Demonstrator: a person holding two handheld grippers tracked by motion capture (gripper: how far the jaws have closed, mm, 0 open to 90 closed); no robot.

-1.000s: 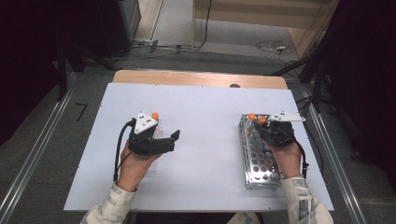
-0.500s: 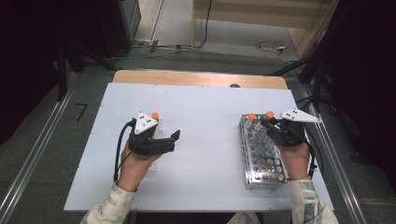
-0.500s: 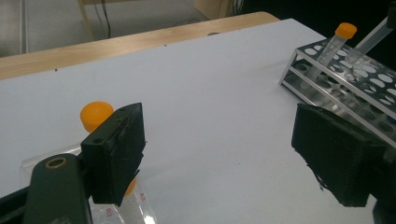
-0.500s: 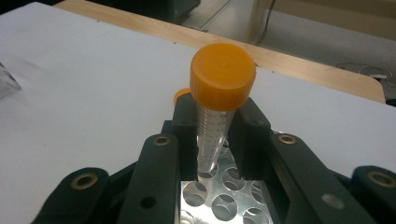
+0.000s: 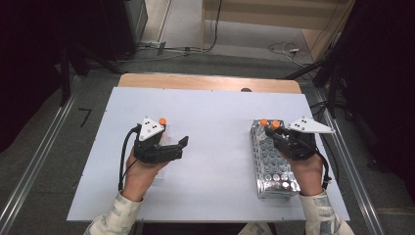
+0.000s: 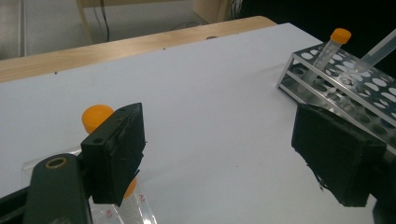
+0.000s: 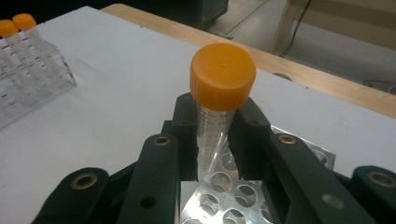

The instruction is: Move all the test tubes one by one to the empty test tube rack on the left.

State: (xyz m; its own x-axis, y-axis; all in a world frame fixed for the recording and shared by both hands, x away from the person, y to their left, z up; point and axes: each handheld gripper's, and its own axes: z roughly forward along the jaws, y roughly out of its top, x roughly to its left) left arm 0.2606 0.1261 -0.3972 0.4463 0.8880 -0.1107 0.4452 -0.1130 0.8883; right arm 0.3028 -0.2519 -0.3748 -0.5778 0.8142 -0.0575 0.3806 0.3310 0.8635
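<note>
The tube [image 7: 219,100], clear with an orange cap, stands clamped between the jaws of the right gripper [image 7: 215,135], its lower end over the holes of the metal rack [image 7: 224,196]. In the high view the right gripper [image 5: 280,134] sits at about 3 o'clock on the table [image 5: 220,112], over the far end of the rack [image 5: 274,181]. A second orange-capped tube [image 5: 264,122] stands in the rack's far row, just beside the held one [image 5: 275,125].

The rack runs from 2 toward 4 o'clock, near the table's right edge; a thin strip of bare white top separates its right side from that edge. Its near end stops a little short of the front edge.

The left gripper [image 5: 178,147] lies at about 9 o'clock, jaws wide apart and pointing toward 3 o'clock, gripping nothing. In the left gripper view a clear stand [image 6: 121,210] with an orange-capped tube [image 6: 96,117] shows behind the left jaw; whether jaw and stand touch cannot be told. In the right gripper view the stand [image 7: 32,70] holds two capped tubes.

Between the two grippers the middle of the table is bare from 12 to 6 o'clock. A wooden strip [image 5: 210,82] borders the far edge.
</note>
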